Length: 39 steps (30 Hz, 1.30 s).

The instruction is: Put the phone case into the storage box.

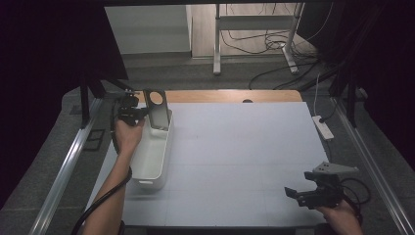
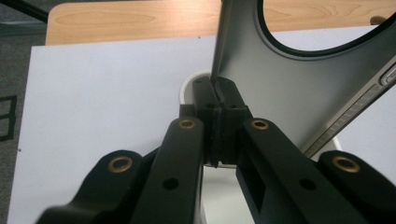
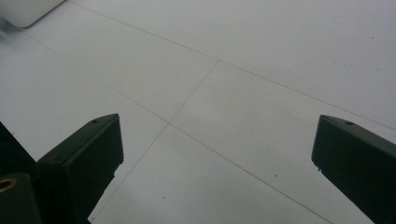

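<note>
A grey metal plate (image 1: 157,111) with a round hole near its top stands upright over the far end of a white bin (image 1: 150,159) at the table's left. My left gripper (image 1: 140,112) is shut on the plate's left edge. In the left gripper view the gripper (image 2: 215,91) pinches the thin edge of the plate (image 2: 280,88), with the bin's rim (image 2: 188,87) just behind. My right gripper (image 1: 293,193) rests low at the front right, open. In the right gripper view the gripper (image 3: 217,149) has nothing between its fingers above the white table top (image 3: 243,70).
A white mat (image 1: 244,147) covers the table, with a wooden strip (image 1: 220,95) along its far edge. A white power strip (image 1: 323,127) lies off the right side. Metal rails run along both sides. The bin's corner (image 3: 28,9) shows far off in the right gripper view.
</note>
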Motion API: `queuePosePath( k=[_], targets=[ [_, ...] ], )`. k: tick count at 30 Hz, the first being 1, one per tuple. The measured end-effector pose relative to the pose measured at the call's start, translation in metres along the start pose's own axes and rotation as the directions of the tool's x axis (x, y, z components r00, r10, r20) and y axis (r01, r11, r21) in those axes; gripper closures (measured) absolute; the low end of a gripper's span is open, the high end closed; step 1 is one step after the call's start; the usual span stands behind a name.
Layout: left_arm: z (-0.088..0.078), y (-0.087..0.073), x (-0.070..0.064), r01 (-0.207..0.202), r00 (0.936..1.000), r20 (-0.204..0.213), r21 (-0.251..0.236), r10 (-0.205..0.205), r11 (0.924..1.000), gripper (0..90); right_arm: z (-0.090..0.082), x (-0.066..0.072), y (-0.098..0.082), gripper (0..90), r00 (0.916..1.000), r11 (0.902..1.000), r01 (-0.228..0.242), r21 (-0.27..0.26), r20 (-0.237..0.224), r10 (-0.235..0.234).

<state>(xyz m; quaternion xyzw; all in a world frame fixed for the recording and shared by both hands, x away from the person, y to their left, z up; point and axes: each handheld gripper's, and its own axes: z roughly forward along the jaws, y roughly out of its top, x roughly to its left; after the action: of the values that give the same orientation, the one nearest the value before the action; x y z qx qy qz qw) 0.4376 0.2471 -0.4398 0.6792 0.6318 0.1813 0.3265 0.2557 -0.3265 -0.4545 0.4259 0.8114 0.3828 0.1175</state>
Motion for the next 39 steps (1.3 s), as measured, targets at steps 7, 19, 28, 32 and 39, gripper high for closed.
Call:
queuePosePath(
  k=[7,19,28,32,39],
  targets=[
    [0.005,-0.003,-0.001,-0.004,1.0,-0.003,0.015,0.004,0.9999,89.4,0.0,0.0,0.0,2.5,1.0,1.0,-0.003,0.002,0.001,0.003],
    [0.012,-0.007,-0.002,-0.016,0.9997,-0.018,0.034,0.017,0.9993,89.4,0.0,0.0,0.0,2.6,1.0,1.0,-0.007,0.002,0.0,0.007],
    [0.014,-0.008,-0.003,-0.04,0.9986,-0.033,0.047,0.041,0.9981,89.2,0.0,0.0,0.0,2.6,1.0,1.0,-0.008,0.002,-0.001,0.008],
    [0.015,-0.008,-0.004,-0.044,0.9983,-0.035,0.054,0.046,0.9975,88.7,0.0,-0.001,0.0,2.7,1.0,1.0,-0.006,0.001,-0.001,0.006],
    [0.016,-0.007,-0.004,-0.057,0.9975,-0.04,0.065,0.059,0.9963,86.2,0.0,-0.001,0.0,2.7,1.0,1.0,-0.007,0.002,0.0,0.007]
  ],
)
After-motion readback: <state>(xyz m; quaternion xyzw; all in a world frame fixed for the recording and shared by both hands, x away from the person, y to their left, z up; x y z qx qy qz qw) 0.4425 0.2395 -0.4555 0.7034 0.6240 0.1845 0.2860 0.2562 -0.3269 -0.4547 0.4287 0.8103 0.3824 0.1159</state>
